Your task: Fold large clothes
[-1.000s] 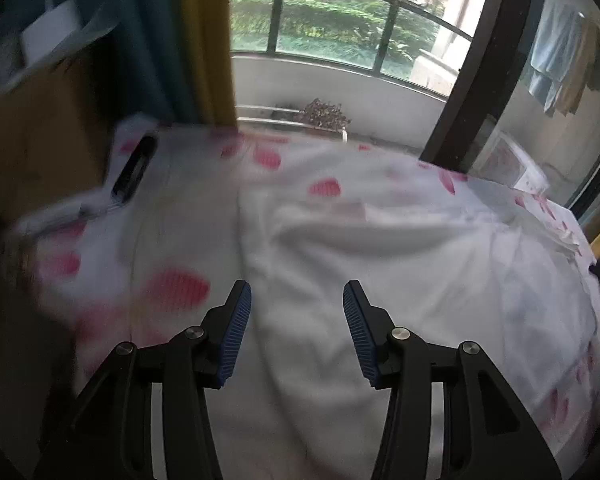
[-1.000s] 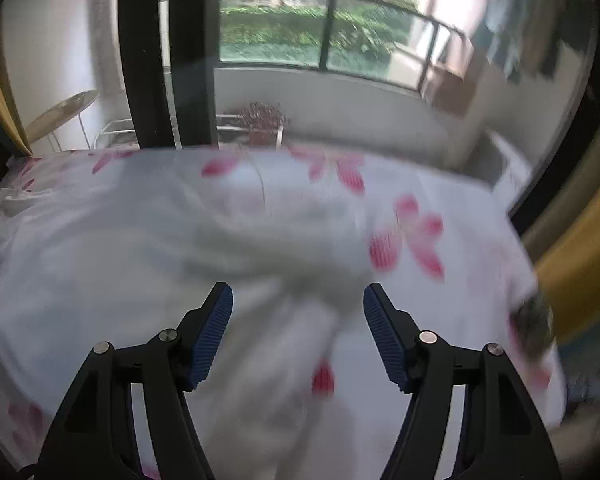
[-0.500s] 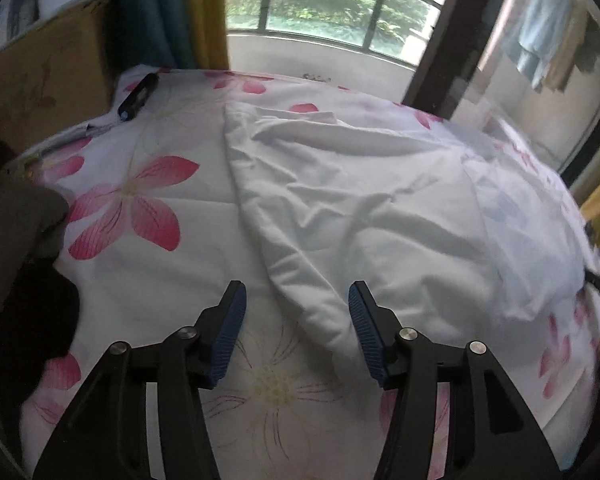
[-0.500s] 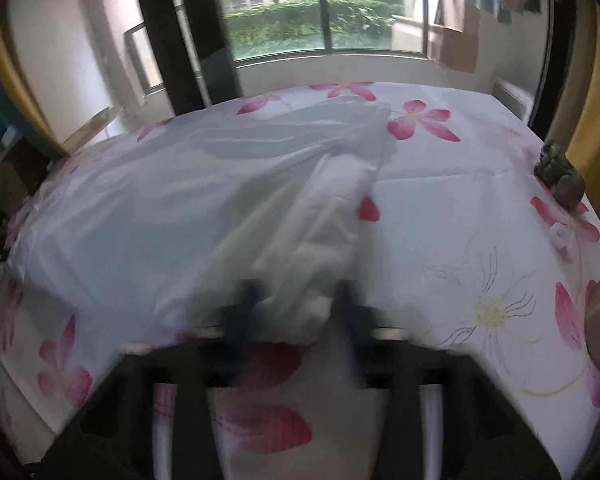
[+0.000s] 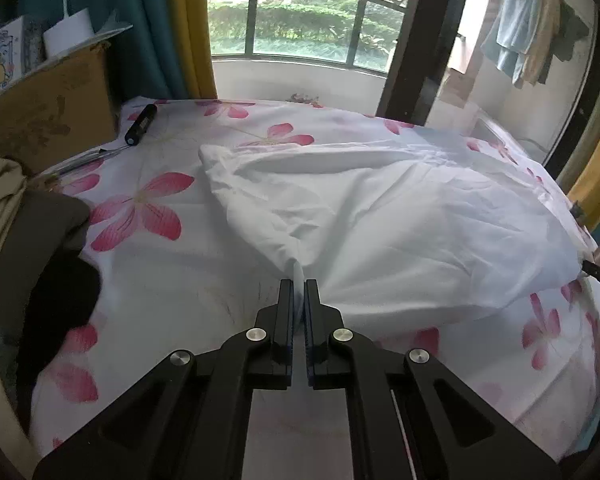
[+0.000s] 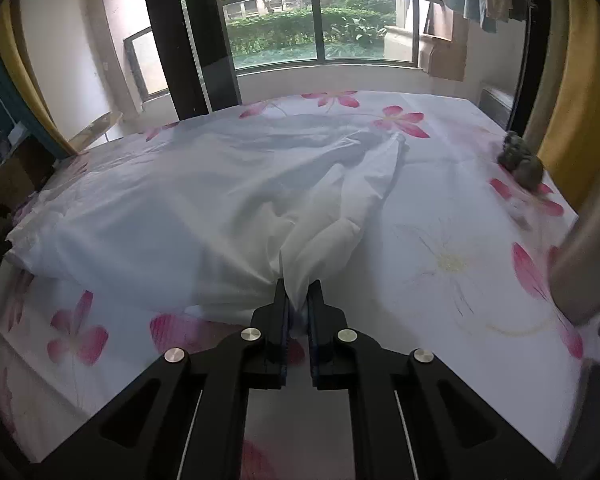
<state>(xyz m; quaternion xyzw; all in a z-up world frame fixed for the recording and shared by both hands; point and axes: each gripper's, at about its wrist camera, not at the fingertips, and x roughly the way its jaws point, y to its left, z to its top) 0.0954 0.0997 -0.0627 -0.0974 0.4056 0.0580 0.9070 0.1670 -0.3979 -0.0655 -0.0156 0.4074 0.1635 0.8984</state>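
A large white garment (image 5: 400, 216) lies spread and wrinkled across a bed with a pink-flowered sheet (image 5: 148, 216). My left gripper (image 5: 298, 286) is shut on the garment's near left corner, with a pinch of white cloth bunched between its blue pads. In the right wrist view the same white garment (image 6: 204, 200) spreads leftward, and my right gripper (image 6: 298, 290) is shut on its near right corner, cloth rising in a fold from between the jaws. Both grippers sit low over the sheet near the bed's front edge.
A dark cylindrical object (image 5: 141, 124) lies on the far left of the sheet beside a cardboard box (image 5: 48, 112). Dark and beige clothes (image 5: 28, 248) are piled at the left. A small dark lump (image 6: 520, 160) sits at the bed's right edge. Balcony windows lie behind.
Both grippers drew back across the bed toward its near edge, then closed from wide open onto the garment's near corners.
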